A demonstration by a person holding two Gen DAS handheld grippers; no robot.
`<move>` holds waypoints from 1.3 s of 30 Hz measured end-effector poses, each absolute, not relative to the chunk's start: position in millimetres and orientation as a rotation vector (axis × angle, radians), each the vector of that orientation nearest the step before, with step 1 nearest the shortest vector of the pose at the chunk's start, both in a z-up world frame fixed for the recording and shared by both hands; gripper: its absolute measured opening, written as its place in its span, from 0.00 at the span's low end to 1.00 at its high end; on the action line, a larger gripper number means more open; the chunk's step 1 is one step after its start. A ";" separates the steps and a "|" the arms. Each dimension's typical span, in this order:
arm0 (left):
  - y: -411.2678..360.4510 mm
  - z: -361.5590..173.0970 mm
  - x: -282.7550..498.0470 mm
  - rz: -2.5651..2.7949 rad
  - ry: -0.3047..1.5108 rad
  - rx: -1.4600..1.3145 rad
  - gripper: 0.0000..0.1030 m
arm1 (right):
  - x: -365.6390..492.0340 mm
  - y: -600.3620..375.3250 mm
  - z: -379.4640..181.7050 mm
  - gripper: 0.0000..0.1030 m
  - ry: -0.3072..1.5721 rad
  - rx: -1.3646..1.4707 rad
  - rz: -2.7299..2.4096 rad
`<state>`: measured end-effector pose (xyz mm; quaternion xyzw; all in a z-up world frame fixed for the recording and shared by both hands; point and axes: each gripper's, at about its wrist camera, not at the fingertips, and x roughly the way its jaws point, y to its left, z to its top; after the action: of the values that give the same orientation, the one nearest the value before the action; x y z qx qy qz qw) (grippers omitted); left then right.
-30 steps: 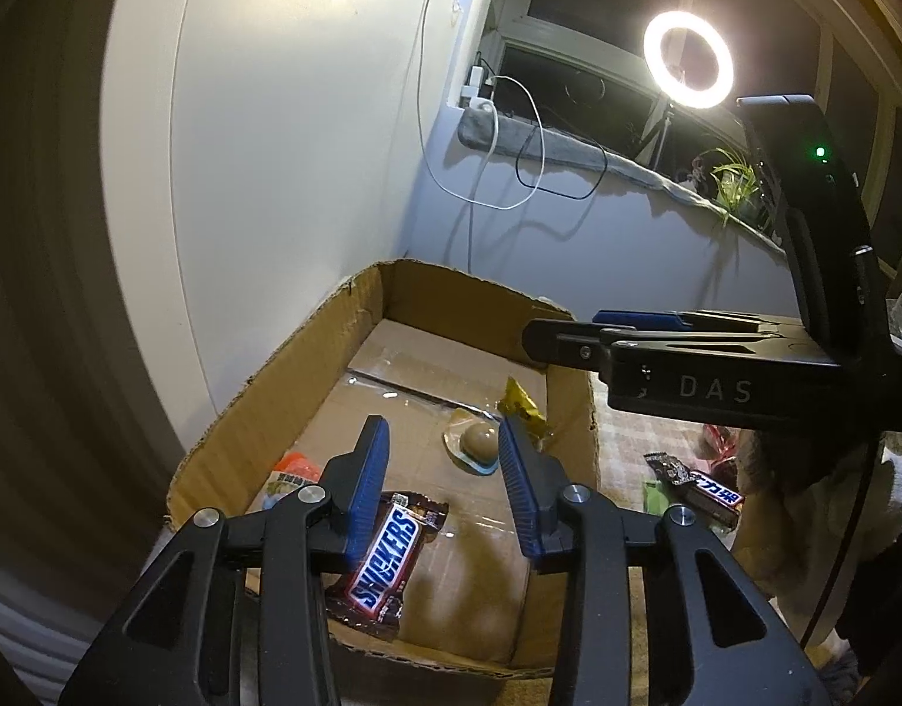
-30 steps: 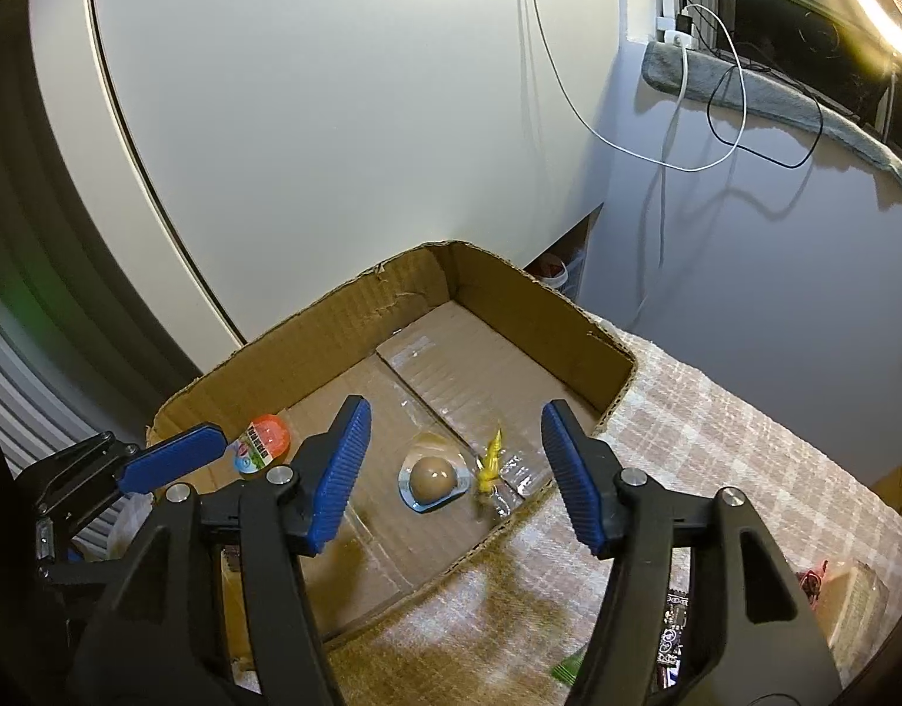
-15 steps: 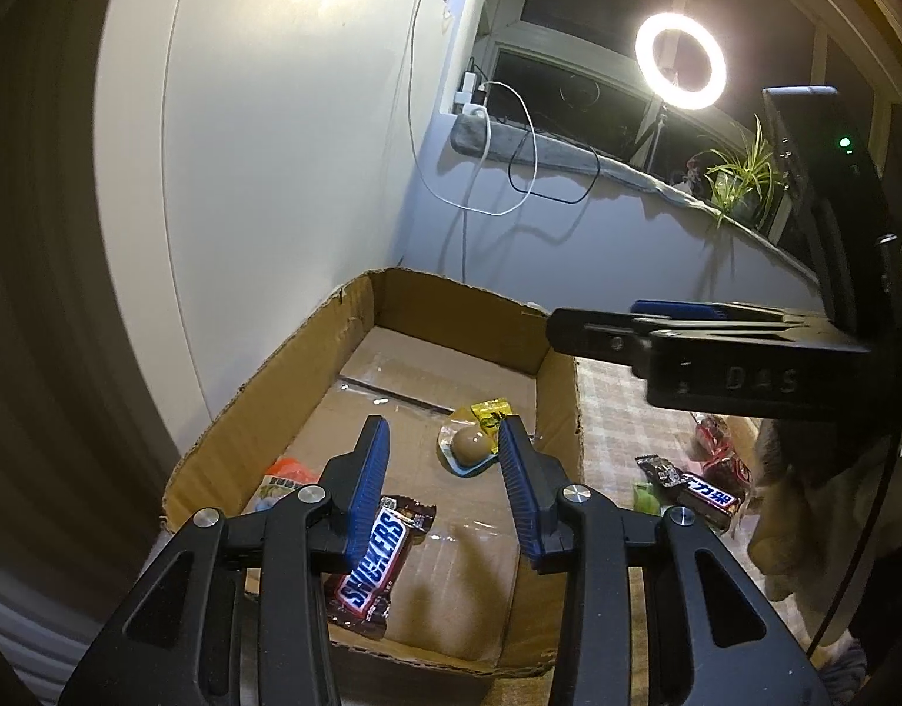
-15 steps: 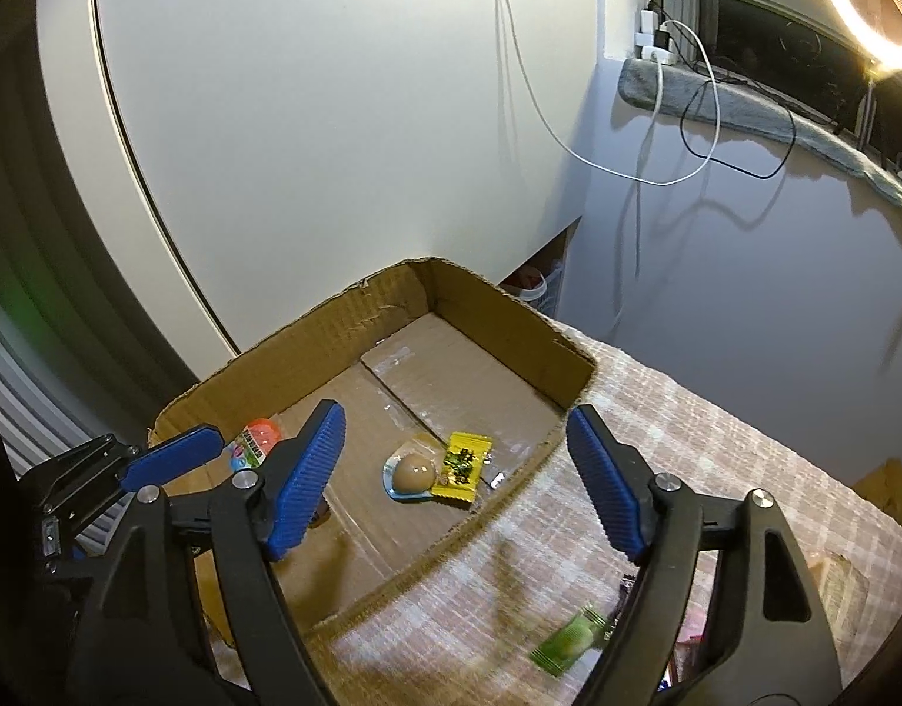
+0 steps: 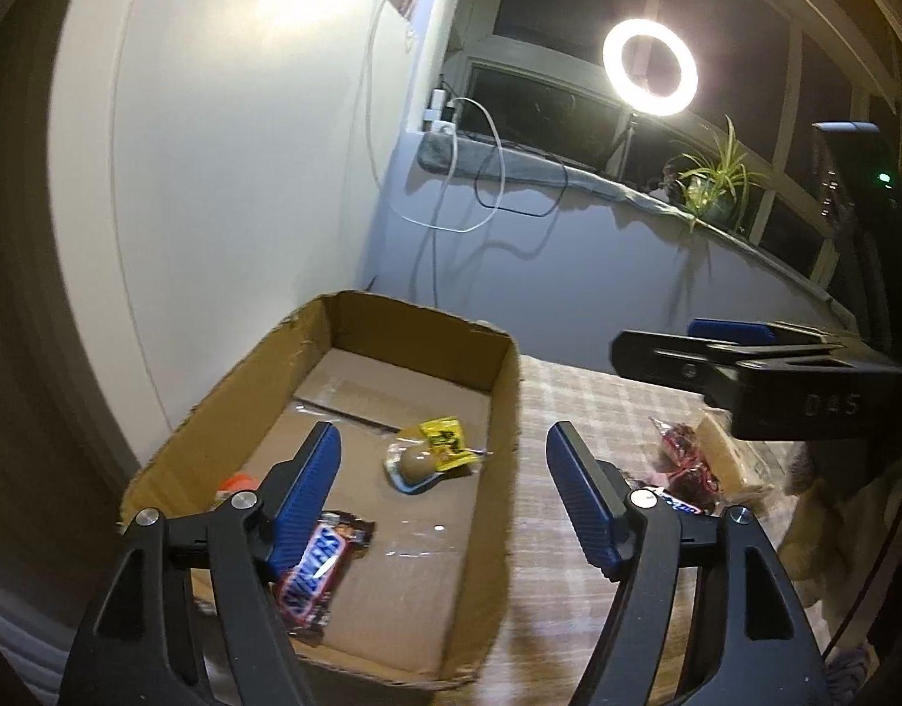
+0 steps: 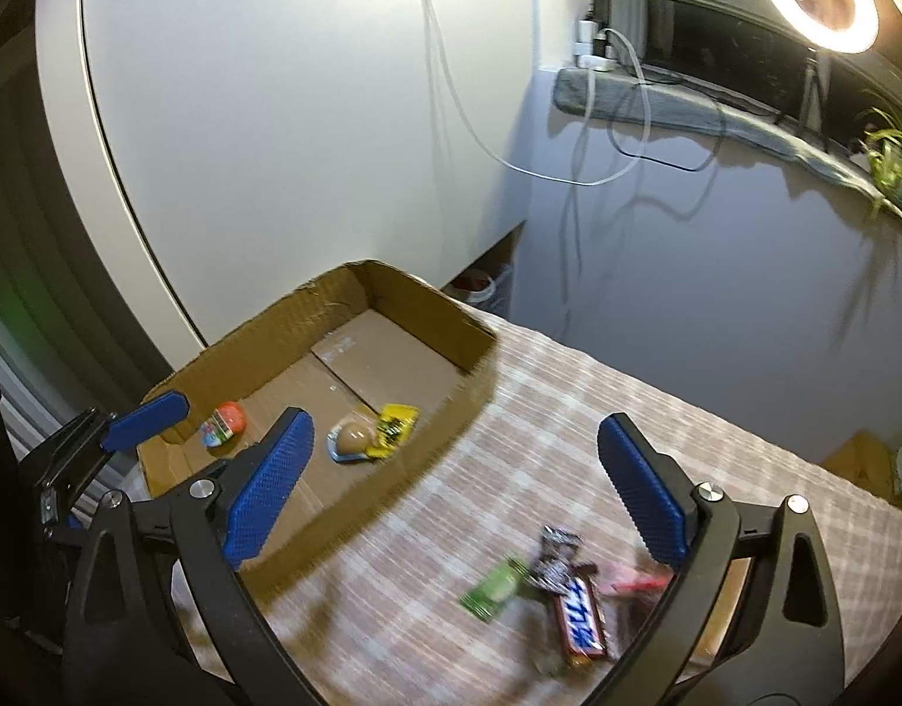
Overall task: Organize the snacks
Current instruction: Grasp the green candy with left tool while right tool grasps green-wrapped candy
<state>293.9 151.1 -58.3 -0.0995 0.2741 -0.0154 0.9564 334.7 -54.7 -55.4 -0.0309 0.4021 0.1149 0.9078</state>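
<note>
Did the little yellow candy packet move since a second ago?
Yes. The yellow packet was standing up on the box floor, a little apart from the brown egg candy. Now it lies flat, right against it inside the cardboard box.

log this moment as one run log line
left gripper: opening, empty | right gripper: opening, empty | box: four snacks | tablecloth: snacks remaining

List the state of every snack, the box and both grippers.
Box: open-topped, on the checked cloth.
Snickers: flat in the box.
Yellow packet: in the box, against the egg-shaped snack.
Orange capsule: in the box.
Second bar: on the cloth, outside the box.
Green packet: on the cloth.
Left gripper: opening, empty.
Right gripper: opening, empty.
</note>
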 end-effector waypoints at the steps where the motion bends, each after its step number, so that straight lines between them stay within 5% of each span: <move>1: 148.2 -57.9 294.4 -0.038 0.557 -0.200 0.70 | 329.6 -61.1 -53.3 0.96 0.828 -0.058 0.229; 26: 43.4 -88.0 306.6 -0.259 0.722 -0.045 0.70 | 170.1 -222.9 -76.1 0.96 0.908 0.087 -0.089; 32: 41.0 -108.6 311.8 -0.271 0.811 -0.030 0.50 | 135.4 -234.0 -112.5 0.95 1.022 0.178 -0.092; 35: 36.1 -113.3 317.2 -0.279 0.837 -0.031 0.38 | 127.8 -236.6 -129.3 0.81 1.077 0.224 -0.098; 39: 29.6 -117.9 323.3 -0.275 0.856 -0.017 0.38 | 126.9 -238.8 -145.6 0.71 1.117 0.288 -0.106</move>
<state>323.3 29.6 -117.9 -0.0081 0.4139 -0.1330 0.9005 126.9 -238.8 -145.6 0.1360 0.5279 -0.0503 0.8368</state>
